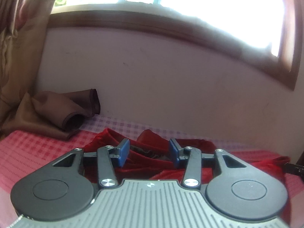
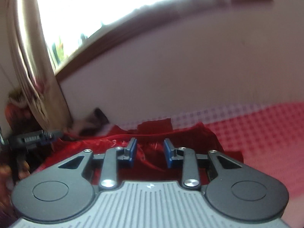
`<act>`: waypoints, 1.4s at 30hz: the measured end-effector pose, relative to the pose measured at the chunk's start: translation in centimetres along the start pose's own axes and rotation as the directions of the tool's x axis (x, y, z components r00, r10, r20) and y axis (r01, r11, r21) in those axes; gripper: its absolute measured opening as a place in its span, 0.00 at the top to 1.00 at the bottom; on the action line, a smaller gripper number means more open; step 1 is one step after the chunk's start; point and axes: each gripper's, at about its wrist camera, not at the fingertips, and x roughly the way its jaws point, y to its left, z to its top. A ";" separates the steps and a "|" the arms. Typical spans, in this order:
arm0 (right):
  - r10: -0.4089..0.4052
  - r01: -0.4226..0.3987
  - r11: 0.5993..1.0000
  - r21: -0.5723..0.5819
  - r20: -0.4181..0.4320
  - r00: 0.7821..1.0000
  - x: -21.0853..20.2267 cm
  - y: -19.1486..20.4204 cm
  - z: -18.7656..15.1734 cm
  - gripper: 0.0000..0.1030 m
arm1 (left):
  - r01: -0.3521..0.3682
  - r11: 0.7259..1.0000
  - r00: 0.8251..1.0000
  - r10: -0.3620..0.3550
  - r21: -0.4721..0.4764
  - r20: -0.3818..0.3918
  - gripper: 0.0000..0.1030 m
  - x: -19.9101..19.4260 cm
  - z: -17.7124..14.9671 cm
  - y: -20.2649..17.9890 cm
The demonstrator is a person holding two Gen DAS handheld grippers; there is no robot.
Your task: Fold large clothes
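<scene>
A shiny red garment (image 1: 150,157) lies crumpled on a bed with a red and white checked sheet (image 1: 34,148). My left gripper (image 1: 150,153) is open just above the garment's folds, with nothing between its blue pads. In the right wrist view the same red garment (image 2: 190,138) spreads flat across the sheet (image 2: 266,133). My right gripper (image 2: 150,152) is open low over it, also empty. The left gripper's body (image 2: 32,137) shows at the left edge of the right wrist view.
A brown cloth (image 1: 62,112) lies bunched at the back left by the wall (image 1: 171,79). A brown curtain (image 1: 17,47) hangs at the left. A wood-framed window (image 1: 209,9) runs above. The bed ends at the wall.
</scene>
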 end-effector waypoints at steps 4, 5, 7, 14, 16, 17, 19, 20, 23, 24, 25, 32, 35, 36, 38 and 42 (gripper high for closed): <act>-0.081 0.079 0.996 -0.040 -0.056 0.995 3.1 -0.4 0.2 0.71 | -0.060 0.998 0.996 0.061 0.020 -0.072 0.56 3.7 -0.3 0.9; -0.094 0.092 0.995 -0.031 -0.072 0.993 3.8 -0.7 0.1 0.71 | -0.080 0.997 0.992 0.081 0.012 -0.094 0.57 4.6 -0.6 1.3; -0.097 0.096 0.995 -0.021 -0.097 0.991 5.0 -1.4 -0.6 0.71 | -0.106 0.994 0.985 0.103 -0.014 -0.136 0.62 5.8 -1.4 2.3; -0.085 0.088 0.996 0.003 -0.215 0.973 7.7 -2.3 -2.7 0.73 | -0.114 0.990 0.978 0.096 -0.088 -0.187 0.62 6.9 -4.1 4.8; -0.086 0.088 0.996 0.000 -0.222 0.971 8.0 -2.3 -3.5 0.73 | -0.113 0.989 0.975 0.092 -0.097 -0.201 0.62 7.1 -4.6 5.2; -0.084 0.086 0.996 0.000 -0.224 0.971 8.2 -2.3 -3.7 0.73 | -0.114 0.988 0.975 0.091 -0.105 -0.203 0.62 7.2 -4.6 5.4; -0.077 0.085 0.996 0.025 -0.228 0.971 8.4 -2.7 -4.1 0.74 | -0.118 0.988 0.974 0.097 -0.095 -0.203 0.62 7.4 -5.1 5.5; -0.066 0.078 0.996 0.044 -0.231 0.971 8.3 -3.1 -4.3 0.74 | -0.121 0.988 0.974 0.100 -0.093 -0.203 0.62 7.5 -5.3 5.5; -0.040 0.064 0.993 0.094 -0.236 0.971 9.0 -4.0 -4.5 0.74 | -0.121 0.987 0.973 0.095 -0.110 -0.212 0.62 8.1 -5.8 5.8; -0.029 0.057 0.992 0.111 -0.238 0.971 9.1 -4.3 -4.7 0.74 | -0.122 0.987 0.972 0.097 -0.108 -0.213 0.62 8.2 -5.9 5.8; -0.022 0.053 0.991 0.126 -0.237 0.971 9.3 -4.5 -4.8 0.75 | -0.123 0.986 0.973 0.098 -0.110 -0.211 0.62 8.3 -6.0 5.8; 0.013 0.025 0.986 0.166 -0.224 0.975 10.0 -5.3 -5.6 0.75 | -0.108 0.984 0.976 0.078 -0.140 -0.202 0.62 8.4 -6.5 6.2; 0.007 0.025 0.989 0.147 -0.211 0.978 10.1 -5.1 -5.9 0.75 | -0.112 0.985 0.977 0.085 -0.131 -0.195 0.62 8.4 -6.6 6.0; 0.002 0.026 0.990 0.136 -0.203 0.979 10.0 -5.0 -6.0 0.75 | -0.113 0.985 0.977 0.088 -0.126 -0.192 0.62 8.4 -6.7 5.9; 0.006 0.019 0.990 0.136 -0.183 0.983 9.9 -5.0 -6.3 0.75 | -0.115 0.986 0.978 0.090 -0.124 -0.189 0.62 8.4 -6.8 5.8; -0.003 0.024 0.992 0.127 -0.163 0.987 9.8 -4.8 -6.7 0.75 | -0.112 0.986 0.978 0.088 -0.122 -0.188 0.62 8.4 -6.9 5.8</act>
